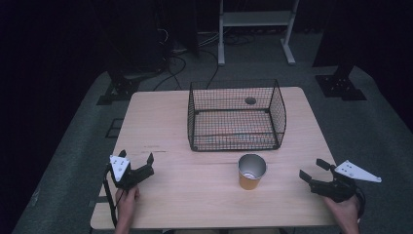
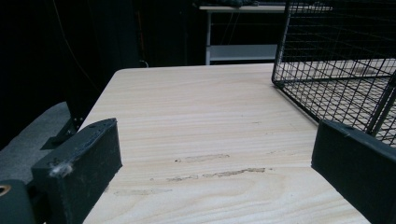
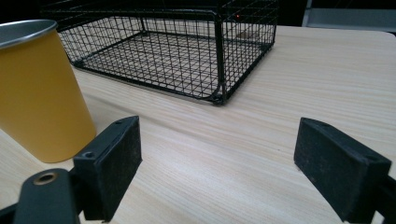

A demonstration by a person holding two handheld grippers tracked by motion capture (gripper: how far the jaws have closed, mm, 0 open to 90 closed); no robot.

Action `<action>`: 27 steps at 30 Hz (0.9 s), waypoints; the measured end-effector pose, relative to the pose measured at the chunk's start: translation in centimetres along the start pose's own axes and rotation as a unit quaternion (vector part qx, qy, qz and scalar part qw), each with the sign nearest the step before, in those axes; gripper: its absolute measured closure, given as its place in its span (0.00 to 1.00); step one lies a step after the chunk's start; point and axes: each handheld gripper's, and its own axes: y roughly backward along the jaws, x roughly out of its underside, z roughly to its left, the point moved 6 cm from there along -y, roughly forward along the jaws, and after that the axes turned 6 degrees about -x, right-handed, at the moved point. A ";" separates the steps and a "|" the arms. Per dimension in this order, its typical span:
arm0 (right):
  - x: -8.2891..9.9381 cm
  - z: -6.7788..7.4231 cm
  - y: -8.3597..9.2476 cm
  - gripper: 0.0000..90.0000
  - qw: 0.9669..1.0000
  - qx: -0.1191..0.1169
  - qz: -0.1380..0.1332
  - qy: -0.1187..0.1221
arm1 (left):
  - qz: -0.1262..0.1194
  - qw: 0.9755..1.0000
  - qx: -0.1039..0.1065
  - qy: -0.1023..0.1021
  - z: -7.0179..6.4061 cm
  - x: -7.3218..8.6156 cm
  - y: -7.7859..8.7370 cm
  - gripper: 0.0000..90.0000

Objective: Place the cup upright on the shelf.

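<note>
High view is showing the left gripper point(image 1: 137, 163) hovering over the table's point(image 1: 195, 195) near left corner, its jaws standing wide apart with nothing between them, a hand point(image 1: 125, 204) gripping it from the near edge. Across the table, the right gripper point(image 1: 313, 169) is sitting by the near right corner, its jaws likewise spread and holding nothing, pointing toward the middle, with another hand point(image 1: 347, 210) behind it. Between the two, nearer the right one, a yellow cup point(image 1: 252, 171) with a silvery inside is standing upright on the bare wood, well apart from both grippers. Right gripper view is catching that cup point(image 3: 39, 93) just beyond the tip of its left-hand jaw, not touching it, with bare tabletop lying between the jaws. Just behind the cup, toward the far edge, a black wire basket point(image 1: 236, 116) is resting on the table, nothing visible inside it. Left gripper view is looking along the wood toward the far left corner, the basket's point(image 2: 336, 70) corner rising beyond its right-hand jaw.
</note>
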 end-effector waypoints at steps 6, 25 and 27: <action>-0.3 0.2 -0.2 0.15 1.000 -0.006 0.001 0.004 | 0.001 1.000 -0.001 0.000 0.0 0.0 0.0 0.01; -2.4 2.7 -0.1 0.14 0.998 -0.046 0.013 0.036 | 0.001 1.000 0.001 -0.005 -0.1 0.0 0.1 0.01; -2.5 3.0 -0.1 0.14 0.998 -0.050 0.016 0.040 | 0.001 1.000 0.001 -0.005 -0.1 0.0 0.1 0.01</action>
